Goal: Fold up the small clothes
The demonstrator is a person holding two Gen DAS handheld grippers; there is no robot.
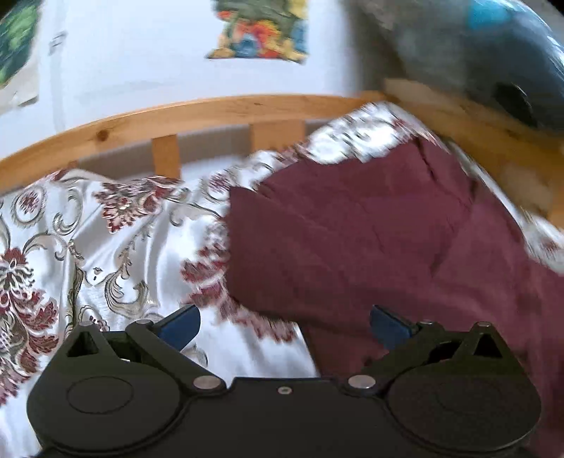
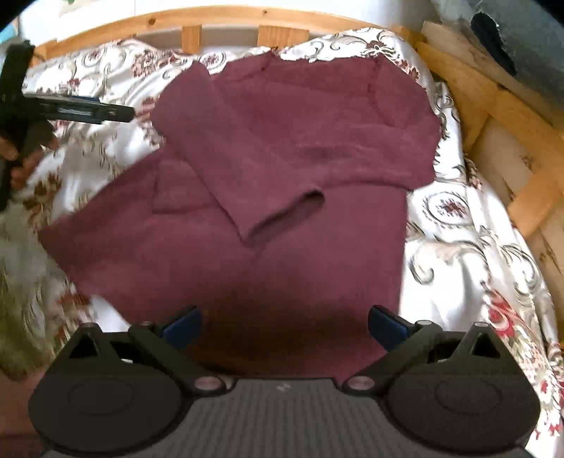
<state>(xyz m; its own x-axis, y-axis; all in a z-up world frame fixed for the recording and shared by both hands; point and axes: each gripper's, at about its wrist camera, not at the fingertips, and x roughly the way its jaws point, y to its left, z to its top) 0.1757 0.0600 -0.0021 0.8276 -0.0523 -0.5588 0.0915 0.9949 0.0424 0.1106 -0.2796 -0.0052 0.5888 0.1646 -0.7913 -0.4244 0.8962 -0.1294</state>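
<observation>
We hang our right gripper [image 2: 283, 326] over the sweater's [image 2: 282, 158] near hem, its length running away from us, both grippers spread and empty, the left gripper [image 1: 283, 326] off its side.

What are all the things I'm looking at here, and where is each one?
sweater: one, maroon, spread on the bed cover with one sleeve folded across its front
bed cover: one, shiny white with dark red and grey floral print, under the sweater
bed frame: one, light wood with slats, around the far and right edges of the bed
wall pictures: two, many-coloured and green, on the white wall behind the bed, blurred
dark bundle: one, grey-blue, beyond the frame at upper right, too blurred to identify
left gripper: one, black with blue pads, open, by the sweater's left edge
right gripper: one, black with blue pads, open, over the sweater's near hem
</observation>
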